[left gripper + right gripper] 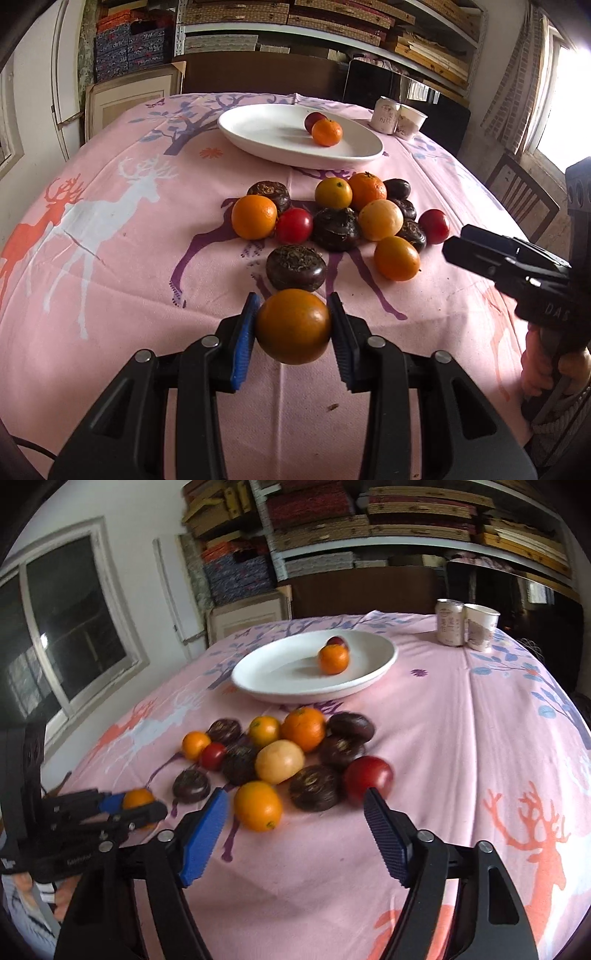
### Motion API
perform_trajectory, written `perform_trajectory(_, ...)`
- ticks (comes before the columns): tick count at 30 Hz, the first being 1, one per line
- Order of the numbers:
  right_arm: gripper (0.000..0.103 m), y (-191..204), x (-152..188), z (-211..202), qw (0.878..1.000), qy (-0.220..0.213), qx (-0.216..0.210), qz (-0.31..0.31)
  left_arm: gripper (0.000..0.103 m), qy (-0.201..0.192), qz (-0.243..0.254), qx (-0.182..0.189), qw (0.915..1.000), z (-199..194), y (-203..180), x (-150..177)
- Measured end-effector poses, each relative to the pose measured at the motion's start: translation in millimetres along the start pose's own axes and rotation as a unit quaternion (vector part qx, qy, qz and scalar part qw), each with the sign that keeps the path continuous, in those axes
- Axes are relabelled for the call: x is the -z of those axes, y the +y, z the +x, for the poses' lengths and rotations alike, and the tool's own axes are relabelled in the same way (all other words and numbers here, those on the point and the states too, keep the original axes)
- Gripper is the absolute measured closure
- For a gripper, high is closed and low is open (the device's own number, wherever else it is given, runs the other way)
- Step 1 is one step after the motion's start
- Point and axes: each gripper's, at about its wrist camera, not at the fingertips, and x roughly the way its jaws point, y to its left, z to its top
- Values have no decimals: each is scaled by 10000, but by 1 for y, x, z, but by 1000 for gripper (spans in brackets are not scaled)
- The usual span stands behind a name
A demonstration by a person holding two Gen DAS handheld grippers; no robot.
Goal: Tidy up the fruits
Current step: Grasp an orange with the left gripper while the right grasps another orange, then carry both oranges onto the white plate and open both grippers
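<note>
1. My left camera shows the left gripper (293, 325) up close. Its blue pads (244, 345) pinch an orange fruit (293, 326) on both sides. My right camera shows that same grip small and far off at the left edge.
2. Only my right camera shows a dark window (70, 627). Only my left camera shows a wooden chair (524, 195).
3. The table has a pink cloth (110, 258) with deer on it. A white plate (266, 136) holds an orange and a red fruit. A pile of fruits (280, 753) lies in front of the plate. Shelves with stacked boxes (369, 520) fill the back wall.
4. My right gripper (295, 823) is spread apart and holds nothing. A small orange (257, 805) sits just beyond its left pad.
</note>
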Motion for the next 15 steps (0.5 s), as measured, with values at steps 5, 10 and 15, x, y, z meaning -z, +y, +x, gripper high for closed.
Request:
perform_trajectory(5, 59, 13, 0, 20, 9985, 484, -217, -96, 66, 13, 10, 49, 10000, 1, 0, -1)
perform_trajectory(10, 65, 15, 1, 31, 9972, 695, -289, -12, 66, 13, 74, 69, 9999, 1, -3, 1)
perform_trajectory(15, 65, 14, -5, 44, 9972, 751, -66, 7, 66, 68, 88, 101, 9999, 3, -3, 1)
